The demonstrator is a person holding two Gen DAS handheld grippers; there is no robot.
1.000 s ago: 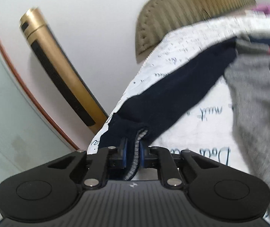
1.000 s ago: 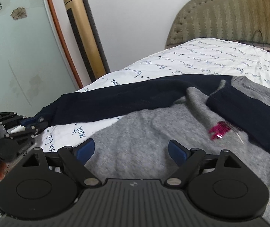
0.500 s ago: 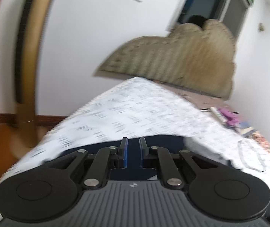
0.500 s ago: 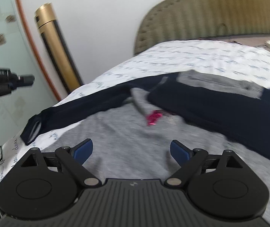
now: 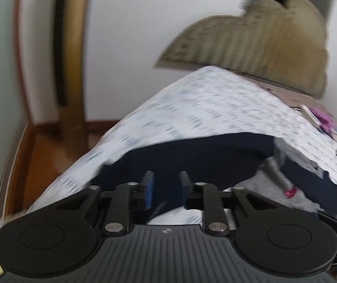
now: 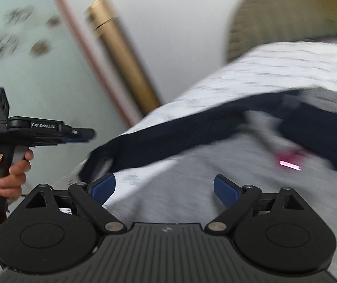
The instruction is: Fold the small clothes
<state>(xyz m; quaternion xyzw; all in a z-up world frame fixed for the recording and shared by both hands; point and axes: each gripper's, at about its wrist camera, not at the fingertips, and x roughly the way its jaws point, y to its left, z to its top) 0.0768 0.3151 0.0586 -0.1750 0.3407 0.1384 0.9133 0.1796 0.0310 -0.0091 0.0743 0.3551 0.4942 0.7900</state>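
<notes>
A small grey sweater [image 6: 192,176] with navy sleeves lies spread on the bed. Its left navy sleeve [image 6: 168,136] stretches toward the bed's left edge, also shown in the left wrist view [image 5: 192,155]. A pink patch [image 6: 288,162] sits on the grey chest. My left gripper [image 5: 164,184] hovers above the sleeve, slightly open and empty; it also shows in the right wrist view [image 6: 83,134], held off the bed's left side. My right gripper [image 6: 164,186] is wide open and empty above the grey body.
The bed has a white sheet with printed writing [image 5: 215,108] and a padded olive headboard [image 5: 262,42]. A gold tower unit [image 6: 121,59] stands by the wall. Wooden floor [image 5: 38,160] lies left of the bed. Small items lie at the far right bed edge [image 5: 321,120].
My left gripper let go of the navy sleeve cuff, lifted away from the bed and opened a little. The sleeve now lies on the sheet. The right gripper stayed open and shifted over the sweater.
</notes>
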